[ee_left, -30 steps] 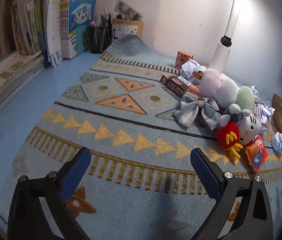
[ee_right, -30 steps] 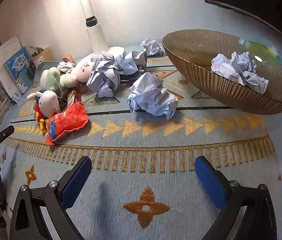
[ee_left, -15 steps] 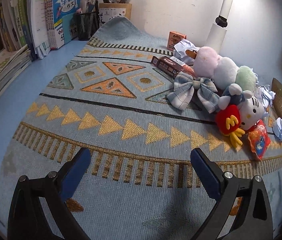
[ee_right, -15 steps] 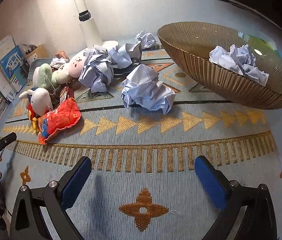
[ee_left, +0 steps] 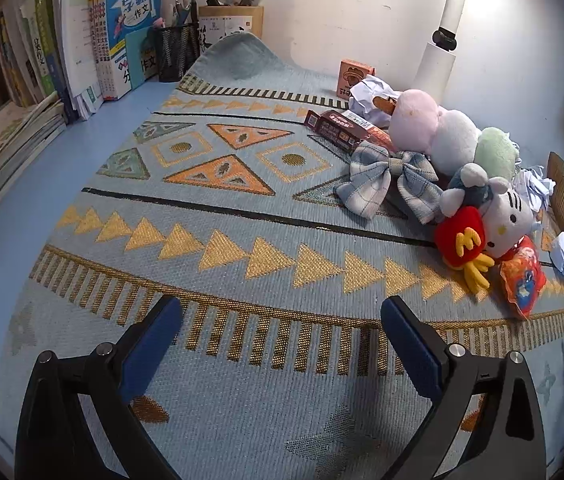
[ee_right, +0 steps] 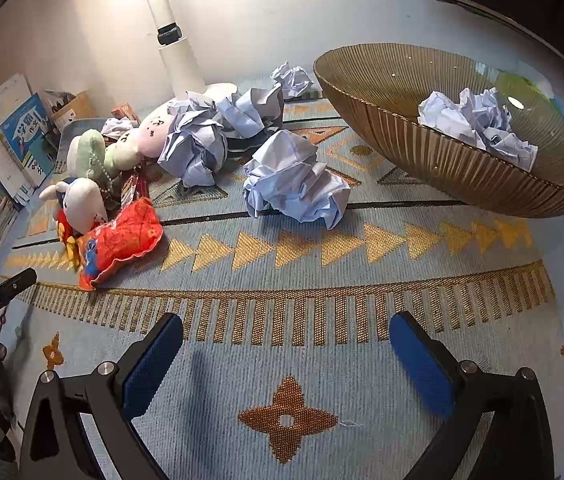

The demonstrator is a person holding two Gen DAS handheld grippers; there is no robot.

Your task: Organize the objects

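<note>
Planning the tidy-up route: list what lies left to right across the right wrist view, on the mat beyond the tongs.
White plush → red snack packet → crumpled paper ball → ribbed brown bowl, which holds crumpled paper.

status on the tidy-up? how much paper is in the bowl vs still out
Done: one cluster of crumpled paper sits in the gold bowl. In hand: nothing; the left gripper and right gripper are both open and empty above the mat. Left: at least three paper balls on the mat, the nearest ahead of the right gripper, plus the plush toys.
</note>
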